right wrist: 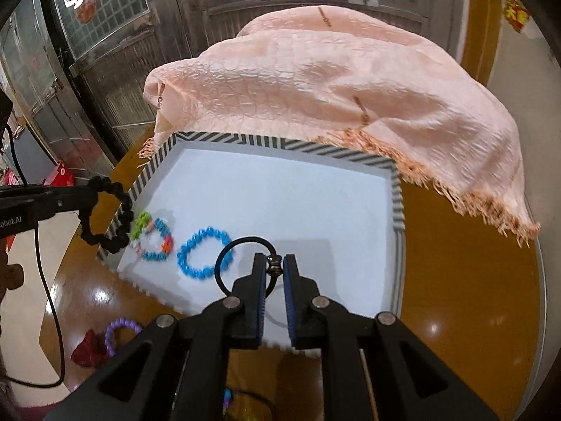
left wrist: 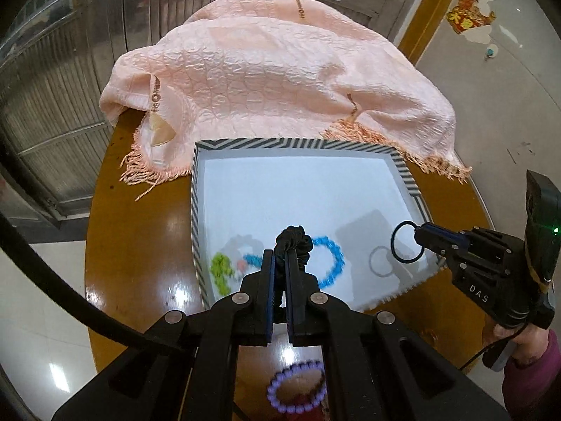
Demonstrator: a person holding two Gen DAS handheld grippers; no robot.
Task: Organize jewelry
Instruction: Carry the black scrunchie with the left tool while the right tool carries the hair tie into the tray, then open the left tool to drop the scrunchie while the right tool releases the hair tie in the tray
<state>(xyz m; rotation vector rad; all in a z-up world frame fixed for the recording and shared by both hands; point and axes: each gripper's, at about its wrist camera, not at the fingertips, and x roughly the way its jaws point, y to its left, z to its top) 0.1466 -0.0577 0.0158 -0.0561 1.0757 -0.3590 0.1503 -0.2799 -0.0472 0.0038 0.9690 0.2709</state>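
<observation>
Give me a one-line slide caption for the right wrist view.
Right gripper pinches a thin black hair tie over the striped tray; left gripper carries a black scrunchie.

Black grippers, blue-lined jaws; purple sleeve.

The left gripper is angled steeply downward, its jaws clamped on a scrunchie; the right gripper is likewise tilted down, jaws pinched on a hair tie; the right one is held by a hand.
</observation>
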